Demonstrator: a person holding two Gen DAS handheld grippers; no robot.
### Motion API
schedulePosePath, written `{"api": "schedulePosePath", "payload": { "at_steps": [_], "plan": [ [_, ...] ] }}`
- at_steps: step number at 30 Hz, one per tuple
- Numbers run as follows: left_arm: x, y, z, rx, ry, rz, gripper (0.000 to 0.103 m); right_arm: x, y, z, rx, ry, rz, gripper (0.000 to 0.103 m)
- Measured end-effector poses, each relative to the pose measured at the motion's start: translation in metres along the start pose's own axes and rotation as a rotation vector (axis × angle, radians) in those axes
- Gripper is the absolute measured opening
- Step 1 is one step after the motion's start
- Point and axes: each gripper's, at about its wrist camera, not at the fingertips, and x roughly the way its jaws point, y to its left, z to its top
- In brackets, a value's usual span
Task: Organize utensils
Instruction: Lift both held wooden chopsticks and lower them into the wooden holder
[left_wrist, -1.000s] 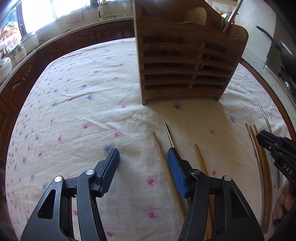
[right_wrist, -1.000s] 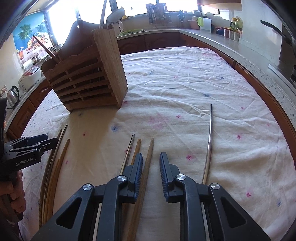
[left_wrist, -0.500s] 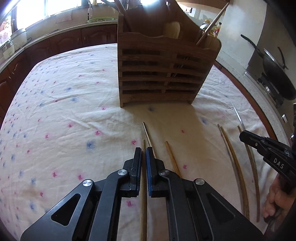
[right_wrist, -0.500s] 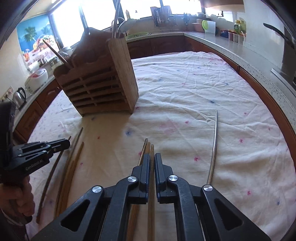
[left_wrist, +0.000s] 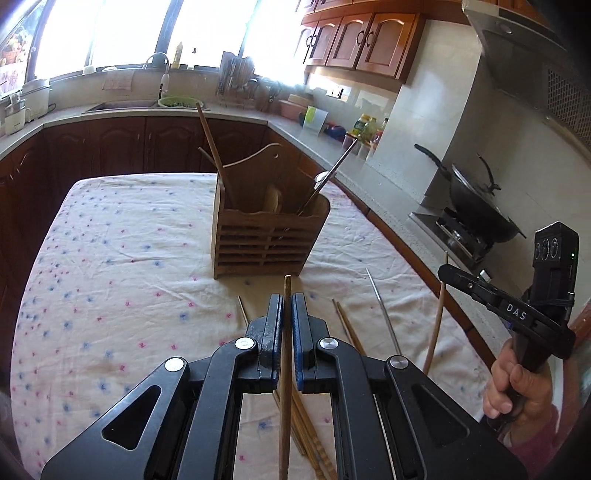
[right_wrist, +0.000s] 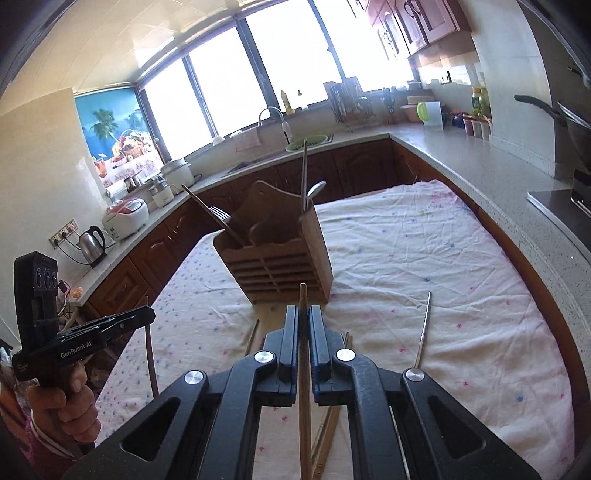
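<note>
Since the earlier frames both grippers have lifted off the tablecloth (left_wrist: 110, 236). The left gripper (left_wrist: 287, 306) is clamped on a wooden chopstick (left_wrist: 286, 354); the right gripper (right_wrist: 303, 325) is clamped on another wooden chopstick (right_wrist: 304, 387). Both are raised, aimed toward the wooden utensil holder (left_wrist: 266, 240). Several chopsticks, possibly five, remain on the cloth.

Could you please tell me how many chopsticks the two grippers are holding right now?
2: one wooden chopstick clamped in the left gripper, and a second chopstick clamped in the right gripper.
</note>
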Motion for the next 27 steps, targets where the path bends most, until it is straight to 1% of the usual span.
{"api": "schedulePosePath", "payload": {
  "at_steps": [5, 9, 14, 21, 27],
  "plan": [
    [-0.027, -0.002, 0.004, -0.001, -0.053, -0.019, 0.004, -0.02, 0.013, 0.012, -0.022, -0.057, 0.028, 0.005],
    [-0.039, -0.004, 0.009, 0.003, -0.094, -0.019, 0.004, -0.025, 0.019, 0.019, -0.035, -0.085, 0.03, 0.005],
    [-0.039, -0.004, 0.016, 0.012, -0.116, -0.005, 0.004, -0.021, 0.018, 0.025, -0.033, -0.1, 0.028, 0.005],
    [-0.037, -0.001, 0.024, 0.011, -0.141, 0.012, 0.004, -0.013, 0.014, 0.031, -0.025, -0.098, 0.03, 0.005],
    [-0.038, 0.004, 0.044, 0.008, -0.182, 0.023, 0.004, -0.011, 0.012, 0.042, -0.017, -0.118, 0.031, 0.005]
  ]
}}
